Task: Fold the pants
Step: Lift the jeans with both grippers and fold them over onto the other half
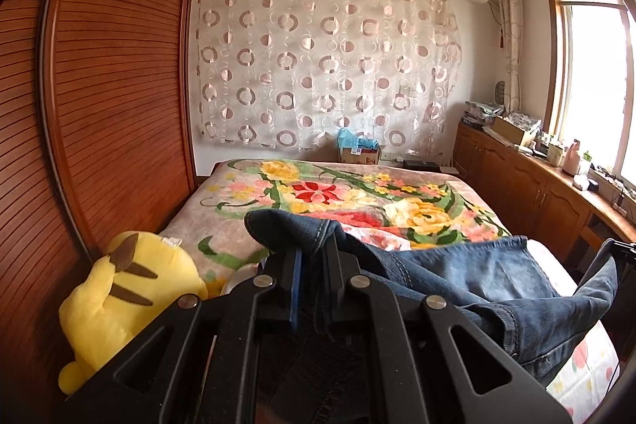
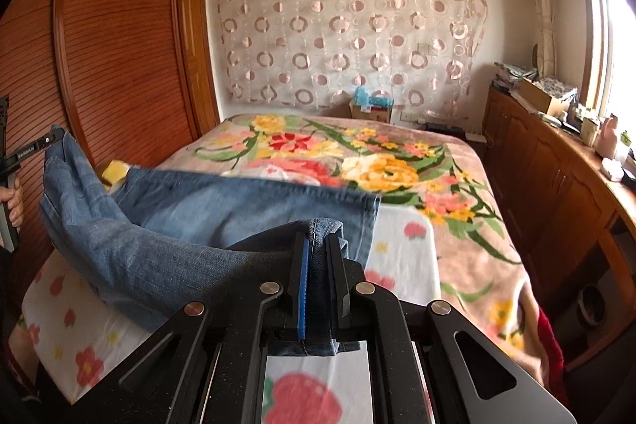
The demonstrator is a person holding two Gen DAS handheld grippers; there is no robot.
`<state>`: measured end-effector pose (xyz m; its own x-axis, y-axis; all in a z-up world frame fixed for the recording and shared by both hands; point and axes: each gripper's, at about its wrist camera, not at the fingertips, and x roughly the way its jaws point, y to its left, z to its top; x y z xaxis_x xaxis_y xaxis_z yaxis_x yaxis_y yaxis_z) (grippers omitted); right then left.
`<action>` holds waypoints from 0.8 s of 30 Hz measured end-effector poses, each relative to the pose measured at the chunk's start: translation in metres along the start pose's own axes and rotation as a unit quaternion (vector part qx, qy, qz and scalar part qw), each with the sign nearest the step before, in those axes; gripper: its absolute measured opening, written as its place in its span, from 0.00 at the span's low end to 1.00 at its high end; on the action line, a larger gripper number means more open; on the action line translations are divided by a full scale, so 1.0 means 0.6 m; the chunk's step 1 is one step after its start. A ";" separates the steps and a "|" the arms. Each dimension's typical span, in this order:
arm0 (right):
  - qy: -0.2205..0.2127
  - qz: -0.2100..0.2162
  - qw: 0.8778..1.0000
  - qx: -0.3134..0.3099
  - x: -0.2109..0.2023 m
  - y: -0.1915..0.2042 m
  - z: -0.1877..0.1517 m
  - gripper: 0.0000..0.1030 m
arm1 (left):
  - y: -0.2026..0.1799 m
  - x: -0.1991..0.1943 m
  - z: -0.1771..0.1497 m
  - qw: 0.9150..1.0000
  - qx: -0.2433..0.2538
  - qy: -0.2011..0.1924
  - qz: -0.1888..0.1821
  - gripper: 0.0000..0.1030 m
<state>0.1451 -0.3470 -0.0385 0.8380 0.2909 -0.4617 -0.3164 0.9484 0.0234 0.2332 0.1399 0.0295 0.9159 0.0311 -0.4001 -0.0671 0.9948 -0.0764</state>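
Both grippers' fingers (image 1: pixel 314 257) (image 2: pixel 318 245) on jeans (image 2: pixel 222 209), long axis left-right.

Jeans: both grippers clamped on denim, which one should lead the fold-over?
Probably right. The right gripper pinches a hemmed edge of the jeans over open bed; the left gripper is hemmed in by the yellow plush.

Small white lettering runs along the left gripper (image 2: pixel 33 146), off to the right gripper's (image 2: pixel 318 245) far left, too tiny to read. The carton (image 2: pixel 371 113) print ahead is blurred.
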 end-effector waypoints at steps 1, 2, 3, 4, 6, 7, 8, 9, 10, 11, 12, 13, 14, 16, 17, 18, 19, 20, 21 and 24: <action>-0.003 -0.002 1.000 0.003 0.010 -0.001 0.005 0.07 | 0.001 0.014 0.005 1.000 -0.001 0.001 0.001 0.09; -0.005 -0.003 1.000 0.005 0.020 -0.001 0.012 0.07 | 0.002 0.032 0.010 1.000 -0.004 0.004 0.001 0.09; -0.005 -0.004 1.000 0.005 0.032 0.000 0.016 0.07 | 0.003 0.042 0.012 1.000 -0.005 0.007 0.000 0.09; -0.004 -0.006 1.000 0.006 0.041 -0.001 0.015 0.07 | 0.004 0.058 0.015 1.000 -0.007 0.011 0.000 0.09; 0.003 -0.008 1.000 0.008 0.064 -0.002 0.016 0.07 | 0.007 0.085 0.015 1.000 -0.008 0.020 0.001 0.09; 0.007 -0.010 1.000 0.008 0.076 -0.002 0.017 0.07 | 0.008 0.097 0.015 1.000 -0.006 0.023 0.003 0.09; 0.011 -0.013 1.000 0.008 0.087 -0.002 0.018 0.07 | 0.006 0.104 0.013 1.000 -0.005 0.025 0.005 0.09; 0.014 -0.014 1.000 0.008 0.097 -0.002 0.020 0.07 | 0.008 0.115 0.014 1.000 -0.005 0.029 0.007 0.09; 0.018 -0.016 1.000 0.006 0.108 0.001 0.023 0.07 | 0.012 0.128 0.012 0.999 -0.007 0.033 0.009 0.09; 0.021 -0.018 1.000 0.005 0.117 0.001 0.026 0.07 | 0.014 0.134 0.010 0.999 -0.008 0.036 0.010 0.09; 0.025 -0.020 0.999 0.004 0.128 0.002 0.029 0.07 | 0.018 0.145 0.008 0.999 -0.011 0.041 0.012 0.09; 0.029 -0.022 0.999 0.003 0.140 0.003 0.030 0.07 | 0.020 0.154 0.006 0.999 -0.011 0.044 0.014 0.09; 0.034 -0.024 0.999 0.002 0.153 0.004 0.031 0.07 | 0.022 0.162 0.005 0.999 -0.010 0.047 0.016 0.09; 0.043 -0.028 0.999 0.000 0.176 0.006 0.042 0.07 | 0.021 0.179 0.005 0.998 -0.010 0.053 0.018 0.09; 0.048 -0.030 0.998 -0.003 0.190 0.008 0.048 0.07 | 0.020 0.187 0.005 0.998 -0.009 0.057 0.019 0.09; 0.053 -0.033 0.998 -0.006 0.202 0.011 0.047 0.07 | 0.021 0.194 0.003 0.998 -0.007 0.060 0.020 0.09; 0.058 -0.034 0.998 -0.008 0.212 0.012 0.051 0.07 | 0.021 0.200 0.001 0.998 -0.007 0.063 0.021 0.09; 0.062 -0.036 0.997 -0.010 0.220 0.015 0.052 0.07 | 0.020 0.205 0.000 0.998 -0.006 0.065 0.022 0.09; 0.067 -0.037 0.997 -0.013 0.230 0.019 0.050 0.07 | 0.021 0.210 -0.002 0.997 -0.006 0.067 0.023 0.09; 0.076 -0.040 0.996 -0.017 0.252 0.018 0.072 0.07 | 0.025 0.222 -0.007 0.997 -0.008 0.074 0.027 0.09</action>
<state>0.2877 -0.2875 -0.0701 0.7848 0.1896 -0.5901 -0.2679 0.9623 -0.0470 0.3526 0.1586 -0.0285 0.8421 0.0678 -0.5350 -0.1212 0.9905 -0.0653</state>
